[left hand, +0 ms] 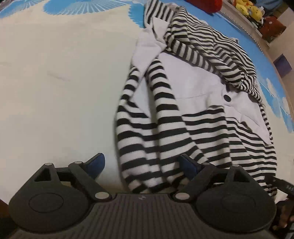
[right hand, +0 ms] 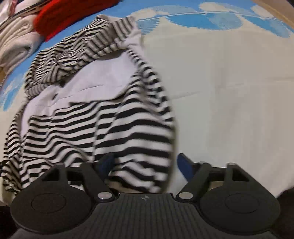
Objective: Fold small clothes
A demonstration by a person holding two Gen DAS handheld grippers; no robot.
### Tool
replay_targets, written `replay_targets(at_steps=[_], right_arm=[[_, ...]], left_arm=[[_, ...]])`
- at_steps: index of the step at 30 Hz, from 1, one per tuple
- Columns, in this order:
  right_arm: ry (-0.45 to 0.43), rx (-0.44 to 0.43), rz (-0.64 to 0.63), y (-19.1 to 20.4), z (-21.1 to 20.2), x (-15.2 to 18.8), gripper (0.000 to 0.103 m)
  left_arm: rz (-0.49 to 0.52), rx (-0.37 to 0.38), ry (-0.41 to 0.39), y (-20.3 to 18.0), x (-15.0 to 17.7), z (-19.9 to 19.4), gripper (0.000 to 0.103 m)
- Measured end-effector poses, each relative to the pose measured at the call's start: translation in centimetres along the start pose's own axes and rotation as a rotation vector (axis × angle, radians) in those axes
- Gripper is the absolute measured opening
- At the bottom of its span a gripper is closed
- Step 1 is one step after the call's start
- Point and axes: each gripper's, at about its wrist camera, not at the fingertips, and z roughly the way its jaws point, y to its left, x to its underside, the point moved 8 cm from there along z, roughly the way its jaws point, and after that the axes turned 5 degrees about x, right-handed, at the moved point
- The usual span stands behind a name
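Note:
A small black-and-white striped garment with pale lilac panels [left hand: 193, 110] lies crumpled on a cream and blue bedsheet [left hand: 64, 82]. A dark button [left hand: 227, 97] shows on the lilac part. My left gripper [left hand: 141, 165] is open, its blue-padded fingers [left hand: 96, 163] on either side of the striped sleeve end. In the right wrist view the same garment [right hand: 110, 117] lies to the left. My right gripper [right hand: 145, 163] is open, with the striped hem between its fingers [right hand: 184, 166].
A red cushion [right hand: 73, 12] and folded cream cloth [right hand: 16, 40] lie beyond the garment. Yellow soft toys [left hand: 248, 8] and a dark red box [left hand: 273, 29] sit on a shelf at the far right. Bare sheet [right hand: 229, 82] spreads to the right.

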Motion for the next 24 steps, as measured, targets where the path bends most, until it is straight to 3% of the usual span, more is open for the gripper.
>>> replay_targets(at_steps=[1, 2, 3, 4, 6, 10, 13, 18, 24], right_arm=[[-0.001, -0.007, -0.025, 0.7, 0.1, 0.1, 0.075], [0.001, -0.03, -0.042, 1.4, 0.1, 0.2, 0.044], [0.011, -0.061, -0.044, 2.0, -0.1, 0.3, 0.025], [0.038, -0.092, -0.027, 2.4, -0.2, 0.3, 0.013], [0.054, -0.131, 0.023, 3.0, -1.1, -0.5, 0.012], [-0.026, -0.142, 0.006, 3.3, -5.4, -2.8, 0.011], [-0.064, -0.161, 0.011, 2.4, -8.6, -3.6, 0.011], [-0.067, -0.195, 0.052, 0.4, -13.1, -1.6, 0.011], [-0.045, -0.233, 0.102, -3.2, -18.9, 3.8, 0.011]], left_arm=[[-0.003, 0.039, -0.002, -0.3, 0.1, -0.2, 0.03], [-0.023, 0.095, 0.002, -0.7, 0.0, -0.5, 0.003], [-0.057, 0.118, -0.003, -0.8, -0.1, -0.8, 0.004], [-0.074, 0.116, -0.022, -0.7, -0.2, -1.5, 0.004], [-0.065, 0.093, -0.064, -1.0, -0.4, -3.2, 0.003], [-0.047, 0.101, -0.151, -2.2, -1.0, -7.5, 0.003], [-0.048, 0.145, -0.197, -3.0, -0.3, -11.2, 0.003], [0.017, 0.183, -0.193, -5.5, 5.5, -15.4, 0.003], [0.018, 0.223, -0.149, -6.8, 12.5, -18.8, 0.003]])
